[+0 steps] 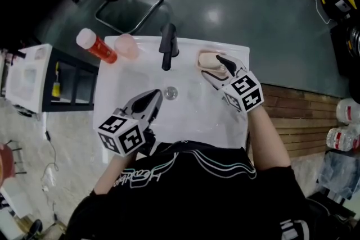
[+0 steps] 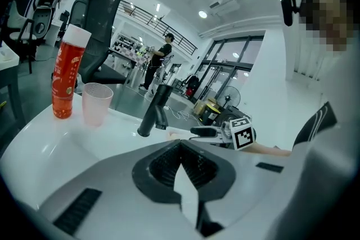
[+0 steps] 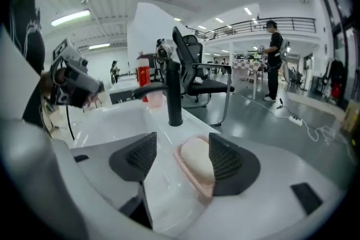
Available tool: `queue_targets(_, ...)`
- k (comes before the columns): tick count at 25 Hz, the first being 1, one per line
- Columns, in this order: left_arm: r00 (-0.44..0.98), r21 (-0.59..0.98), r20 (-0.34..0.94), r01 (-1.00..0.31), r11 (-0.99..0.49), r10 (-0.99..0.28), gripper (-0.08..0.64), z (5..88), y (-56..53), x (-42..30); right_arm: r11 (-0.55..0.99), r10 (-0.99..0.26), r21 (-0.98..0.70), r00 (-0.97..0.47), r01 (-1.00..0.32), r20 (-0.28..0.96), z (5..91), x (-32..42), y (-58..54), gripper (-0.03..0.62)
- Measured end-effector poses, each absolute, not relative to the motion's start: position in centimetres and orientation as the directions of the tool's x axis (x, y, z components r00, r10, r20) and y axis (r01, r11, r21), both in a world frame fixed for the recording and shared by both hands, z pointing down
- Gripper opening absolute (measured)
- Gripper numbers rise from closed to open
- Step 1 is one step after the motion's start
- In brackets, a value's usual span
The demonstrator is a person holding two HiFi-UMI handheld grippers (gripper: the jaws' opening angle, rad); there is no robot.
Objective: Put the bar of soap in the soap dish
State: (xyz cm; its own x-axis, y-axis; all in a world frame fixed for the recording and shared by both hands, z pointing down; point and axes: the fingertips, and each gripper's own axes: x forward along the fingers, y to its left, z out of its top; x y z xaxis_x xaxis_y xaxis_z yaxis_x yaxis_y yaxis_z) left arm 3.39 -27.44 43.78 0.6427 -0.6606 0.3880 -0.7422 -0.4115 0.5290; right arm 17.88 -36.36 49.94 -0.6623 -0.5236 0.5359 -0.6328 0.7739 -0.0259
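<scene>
Soap: the pale bar of soap lies flat in the soap dish, filling most of it.
Soap dish: pink, on the back right corner of the white sink, just right of the black tap.
Right gripper: jaws spread wide and holding nothing. One pad stands at the dish's right edge, the other well clear on the tap side; neither presses the soap.
Left gripper: jaws pressed together with nothing between them, held over the front left of the basin, near the drain.
Back left rim: a pink cup stands beside a red bottle with a white cap.
</scene>
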Motion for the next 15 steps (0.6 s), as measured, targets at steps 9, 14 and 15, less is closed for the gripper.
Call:
queue_targets(9,0.704,0.514,0.339,-0.694,-0.503,-0.625,0.020,39.9,-27.1,3.9,0.700,-0.571,-0.365,-0.788,-0.613,0.230,40.3,17.6,-31.3,0.213)
queue_targets(14,0.739,0.513,0.305,-0.659,-0.550,-0.601,0.020,37.6,-26.5,3.3,0.692,-0.598,-0.403,-0.788,-0.599,0.144,36.0,16.3,-28.4,0.076)
queue_targets(15,0.748,0.513,0.297,-0.649,-0.562,-0.593,0.020,37.2,-26.4,3.3,0.690,-0.600,-0.414,-0.789,-0.594,0.132,35.5,15.9,-27.8,0.065)
